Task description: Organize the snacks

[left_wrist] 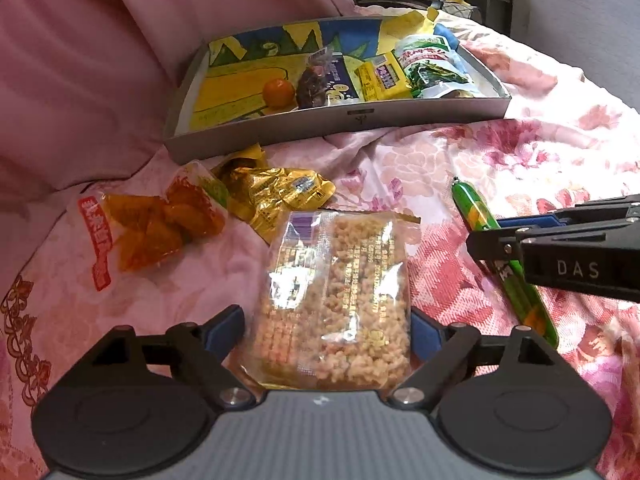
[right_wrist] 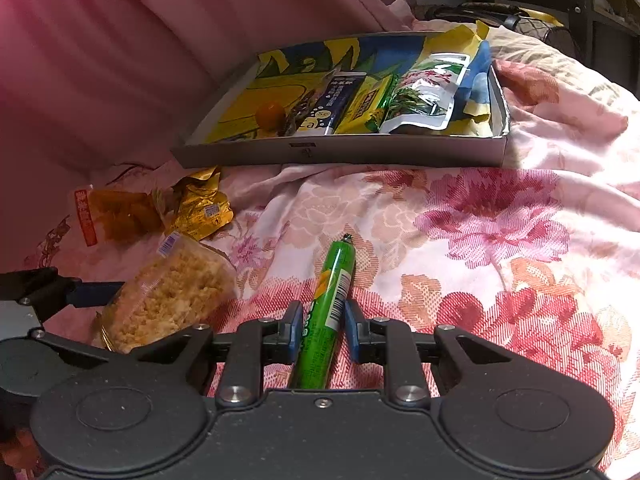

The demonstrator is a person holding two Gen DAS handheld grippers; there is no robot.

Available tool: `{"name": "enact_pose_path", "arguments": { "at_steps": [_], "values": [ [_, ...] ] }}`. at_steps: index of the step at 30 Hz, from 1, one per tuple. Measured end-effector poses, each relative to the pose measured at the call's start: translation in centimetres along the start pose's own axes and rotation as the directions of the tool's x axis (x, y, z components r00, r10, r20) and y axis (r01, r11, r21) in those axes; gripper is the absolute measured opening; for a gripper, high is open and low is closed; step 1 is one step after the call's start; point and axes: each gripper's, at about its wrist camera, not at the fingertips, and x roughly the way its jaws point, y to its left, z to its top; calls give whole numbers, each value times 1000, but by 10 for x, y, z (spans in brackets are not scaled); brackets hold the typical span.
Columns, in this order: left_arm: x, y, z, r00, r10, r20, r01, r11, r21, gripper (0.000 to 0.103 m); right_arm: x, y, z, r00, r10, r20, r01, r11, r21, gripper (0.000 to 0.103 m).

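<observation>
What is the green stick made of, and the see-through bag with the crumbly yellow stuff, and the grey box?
Green stick: looks like shiny plastic film; it glints and ends in a pinched clip.
See-through bag: thin clear plastic, probably; it crinkles, reflects light, and the crumbly snack shows through.
Grey box: seems to be matte cardboard, with thin, flat walls, though I can't be sure.

You've got four snacks loose on the bedspread: noodle pack [left_wrist: 334, 300], sausage stick [left_wrist: 476, 216], gold pouch [left_wrist: 276, 194], orange bag [left_wrist: 160, 228]. One tray [left_wrist: 340, 118].
</observation>
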Motion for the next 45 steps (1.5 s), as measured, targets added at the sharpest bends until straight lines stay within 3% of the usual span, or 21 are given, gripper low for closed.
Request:
{"name": "enact_pose_path", "arguments": {
  "at_steps": [2, 4, 14, 20, 32, 45],
  "values": [
    [0, -1, 0, 1000, 0, 1, 0, 1000, -2, 87, 0, 0, 0, 1000, -2, 0, 2, 1000, -4, 24],
    [-1, -1, 0, 1000, -15, -2, 15, 1000, -1, 77, 0, 0, 0, 1000, -2, 0, 2, 1000, -5, 24],
    [-18, -13, -9, 998, 36, -53, -38, 998, -41, 76, -13, 8, -8, 1000, -10, -25, 8, 997, -76, 23],
    [-39, -22, -18, 995, 79, -62, -83, 995, -63, 76, -37, 8, -15, 1000, -4, 5, 5, 997, -81, 22],
    [-95, -40, -31, 989, 147, 32, -142, 984, -110, 76, -91, 7, -28, 995, 28, 93, -21, 996, -85, 20],
    [-124, -34, -33, 970, 215, 112, -191, 963, -192, 76, -126, 7, -29, 985, 53, 167, -40, 996, -84, 19]
  ]
}}
